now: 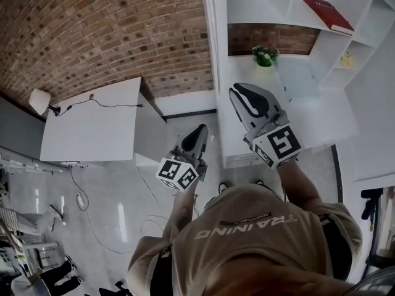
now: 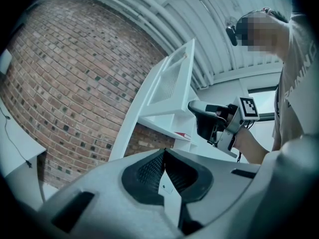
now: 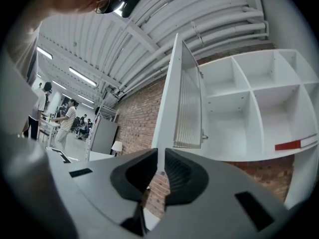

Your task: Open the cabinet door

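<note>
The white cabinet door (image 3: pixel 187 108) with its slatted panel stands swung out from the open shelving (image 3: pixel 249 98); in the head view it shows edge-on (image 1: pixel 208 36). My right gripper (image 3: pixel 160 158) is at the door's lower corner, and its pads are shut on the thin white door edge that runs down between them. The left gripper view shows the right gripper (image 2: pixel 192 106) touching the door (image 2: pixel 167 83) low down. My left gripper (image 1: pixel 202 129) hangs in the air left of the cabinet, away from the door. Its jaws (image 2: pixel 164 153) are shut on nothing.
A red book (image 1: pixel 327 14) lies on an upper shelf and a small potted plant (image 1: pixel 265 55) stands on the cabinet counter. A white desk (image 1: pixel 92 125) with a lamp (image 1: pixel 38 100) stands against the brick wall at left. People stand far off (image 3: pixel 65 121).
</note>
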A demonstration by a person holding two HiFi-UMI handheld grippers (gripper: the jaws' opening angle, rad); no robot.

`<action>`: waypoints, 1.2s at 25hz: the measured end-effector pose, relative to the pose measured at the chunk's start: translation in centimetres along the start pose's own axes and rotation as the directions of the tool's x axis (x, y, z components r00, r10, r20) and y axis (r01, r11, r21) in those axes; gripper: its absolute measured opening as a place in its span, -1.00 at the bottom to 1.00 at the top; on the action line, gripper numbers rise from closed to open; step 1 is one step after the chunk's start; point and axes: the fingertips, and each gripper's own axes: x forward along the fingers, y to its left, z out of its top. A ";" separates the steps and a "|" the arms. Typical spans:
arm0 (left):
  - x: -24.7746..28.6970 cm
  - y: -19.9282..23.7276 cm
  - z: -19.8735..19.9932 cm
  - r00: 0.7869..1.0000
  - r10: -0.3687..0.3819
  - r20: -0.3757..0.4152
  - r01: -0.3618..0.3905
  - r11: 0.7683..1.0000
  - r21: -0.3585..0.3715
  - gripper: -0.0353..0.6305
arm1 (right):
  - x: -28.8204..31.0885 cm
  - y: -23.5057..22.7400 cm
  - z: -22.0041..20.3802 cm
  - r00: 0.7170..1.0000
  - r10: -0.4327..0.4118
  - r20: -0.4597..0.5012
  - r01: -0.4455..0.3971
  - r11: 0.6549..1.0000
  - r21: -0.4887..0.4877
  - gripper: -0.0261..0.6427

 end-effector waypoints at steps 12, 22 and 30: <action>5.9 -6.1 0.5 0.999 -0.035 -0.004 0.036 0.998 0.045 -0.87 | -6.8 -6.6 -2.2 0.997 -0.003 -0.076 0.004 1.000 0.010 -0.88; 11.7 -13.0 0.9 0.996 -0.086 -0.013 0.087 0.987 0.133 -0.87 | -13.5 -13.1 -3.5 0.995 -0.054 -0.079 0.059 0.997 0.057 -0.88; 14.1 -15.9 2.7 0.997 -0.036 0.071 0.021 0.980 0.196 -0.87 | -16.6 -16.3 -4.3 0.996 -0.036 -0.078 0.040 0.998 0.045 -0.88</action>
